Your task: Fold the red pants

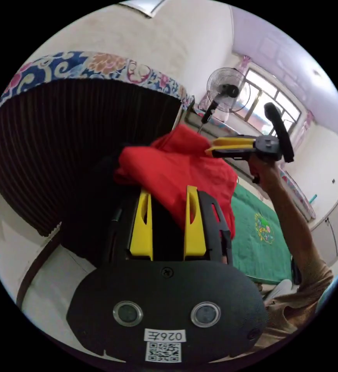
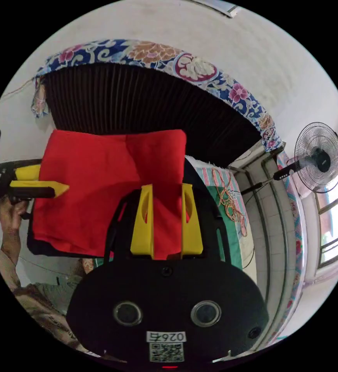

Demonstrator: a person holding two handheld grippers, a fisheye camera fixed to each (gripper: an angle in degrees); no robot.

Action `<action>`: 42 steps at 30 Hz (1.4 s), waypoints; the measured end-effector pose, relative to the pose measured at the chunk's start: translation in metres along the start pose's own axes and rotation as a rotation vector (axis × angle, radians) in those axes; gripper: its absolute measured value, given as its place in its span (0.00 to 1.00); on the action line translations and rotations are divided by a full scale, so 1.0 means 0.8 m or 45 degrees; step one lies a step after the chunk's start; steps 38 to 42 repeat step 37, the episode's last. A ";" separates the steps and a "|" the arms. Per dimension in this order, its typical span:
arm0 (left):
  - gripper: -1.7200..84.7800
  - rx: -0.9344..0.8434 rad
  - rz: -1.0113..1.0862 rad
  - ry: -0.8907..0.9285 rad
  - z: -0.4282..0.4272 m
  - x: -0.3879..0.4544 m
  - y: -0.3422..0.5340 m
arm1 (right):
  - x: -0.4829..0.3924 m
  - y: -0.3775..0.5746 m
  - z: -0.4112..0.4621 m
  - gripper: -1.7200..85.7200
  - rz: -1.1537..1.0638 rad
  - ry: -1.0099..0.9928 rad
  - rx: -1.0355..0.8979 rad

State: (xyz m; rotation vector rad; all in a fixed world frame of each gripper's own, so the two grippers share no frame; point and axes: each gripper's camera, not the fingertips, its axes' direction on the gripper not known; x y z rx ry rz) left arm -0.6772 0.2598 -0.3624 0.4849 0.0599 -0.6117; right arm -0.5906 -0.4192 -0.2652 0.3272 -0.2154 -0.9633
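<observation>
In my left gripper view, my left gripper [image 1: 168, 201] has its yellow jaws standing a gap apart, with a fold of the red pants [image 1: 180, 170] running between them near the tips; whether both jaws press on the cloth I cannot tell. The pants bunch at 12 o'clock from the jaws, lifted above the green table [image 1: 260, 236]. At 2 o'clock the right gripper [image 1: 211, 147] reaches in with its tips at the cloth's far edge, held by a hand [image 1: 264, 170].

In my right gripper view, my right gripper [image 2: 167, 205] has its jaws parted to about the same width, red cloth hanging between them. Here the pants spread flat, long axis running from 9 to 3 o'clock. The left gripper comes in at 9 o'clock, tips against the pants' edge. A fan [image 2: 318, 157] stands at 3 o'clock.
</observation>
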 end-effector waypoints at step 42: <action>0.02 -0.269 1.438 1.311 0.185 1.049 0.295 | -0.025 1.018 -0.503 0.00 1.125 0.749 -0.119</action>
